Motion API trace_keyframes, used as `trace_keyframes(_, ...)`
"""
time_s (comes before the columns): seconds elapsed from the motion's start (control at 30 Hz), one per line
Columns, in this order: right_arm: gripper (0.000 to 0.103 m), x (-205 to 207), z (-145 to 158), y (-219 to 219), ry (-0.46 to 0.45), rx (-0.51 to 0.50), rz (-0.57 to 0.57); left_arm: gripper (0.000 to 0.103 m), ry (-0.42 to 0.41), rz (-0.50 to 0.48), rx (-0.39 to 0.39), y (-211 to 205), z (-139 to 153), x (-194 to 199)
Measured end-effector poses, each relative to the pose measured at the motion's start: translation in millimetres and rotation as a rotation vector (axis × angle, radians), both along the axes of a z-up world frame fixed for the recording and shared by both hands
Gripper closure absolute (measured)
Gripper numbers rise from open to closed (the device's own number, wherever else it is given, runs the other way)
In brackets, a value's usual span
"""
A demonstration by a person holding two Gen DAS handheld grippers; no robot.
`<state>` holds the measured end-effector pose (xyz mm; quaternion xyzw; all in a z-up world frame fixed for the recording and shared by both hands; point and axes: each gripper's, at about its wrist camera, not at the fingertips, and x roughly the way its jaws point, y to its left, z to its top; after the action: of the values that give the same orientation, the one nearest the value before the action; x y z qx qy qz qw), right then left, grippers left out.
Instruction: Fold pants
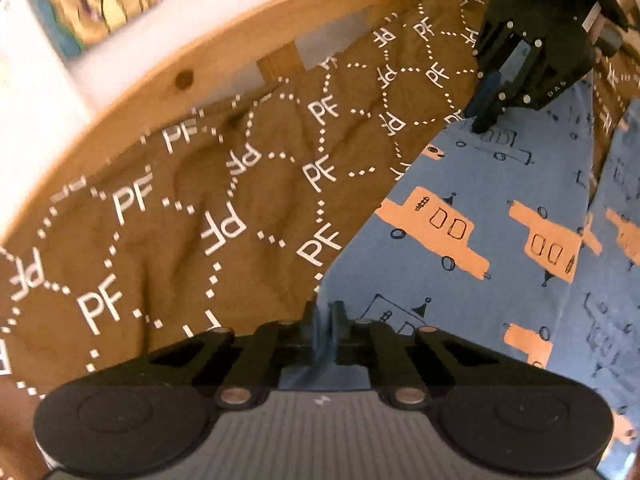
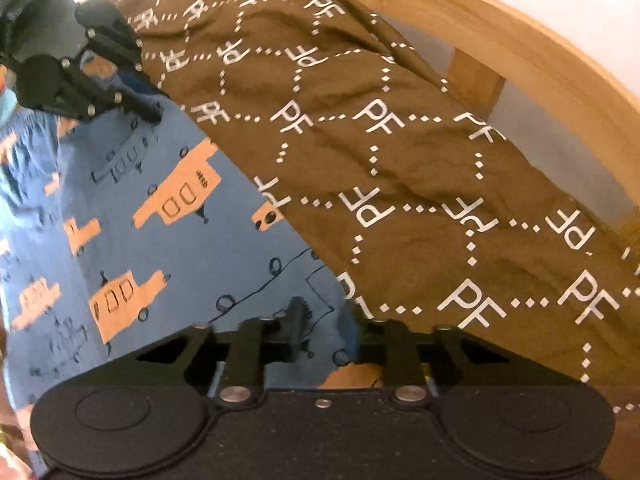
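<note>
My left claw point(image 1: 326, 320): closed, pinching the blue pants point(image 1: 460, 216) at their near hem | My right claw point(image 2: 296, 316): closed on the same pants edge | Pants: spread flat on a brown PF-print bedspread point(image 1: 180, 208), wooden bed frame point(image 1: 192, 64) beyond.

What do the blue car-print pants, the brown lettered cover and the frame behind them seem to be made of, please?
The pants: soft, matte, thin cloth, perhaps cotton knit; it lies limp and bunches in the left gripper. The cover: matte woven fabric, puckered and creased; possibly quilted. The frame: pale wood, smooth and faintly glossy, with visible grain and knots.
</note>
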<state>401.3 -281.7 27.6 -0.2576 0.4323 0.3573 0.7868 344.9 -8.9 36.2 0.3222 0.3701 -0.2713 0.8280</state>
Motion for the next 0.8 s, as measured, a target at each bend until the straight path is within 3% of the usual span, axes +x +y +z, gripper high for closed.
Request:
trace_keyframes(0.1,0.102,-17,1,9,-0.089,-0.047,-0.001,0.101,-0.078,0.028,0.016,-4,-1,-14)
trace_keyframes(0.3,0.103,-29,13,14,-0.262,-0.067,-0.035,0.102,-0.246,0.104,0.004,-14,16,-26)
trace_keyframes(0.53,0.103,-9,45,23,-0.476,-0.029,-0.126,0.102,-0.396,0.262,-0.041,-18,44,4)
trace_keyframes(0.7,0.103,24,27,41,-0.458,-0.059,-0.139,0.101,-0.308,0.335,-0.019,-16,27,37)
trace_keyframes(0.8,0.100,41,2,44,-0.407,-0.072,-0.168,0.090,-0.258,0.346,-0.048,-8,22,45)
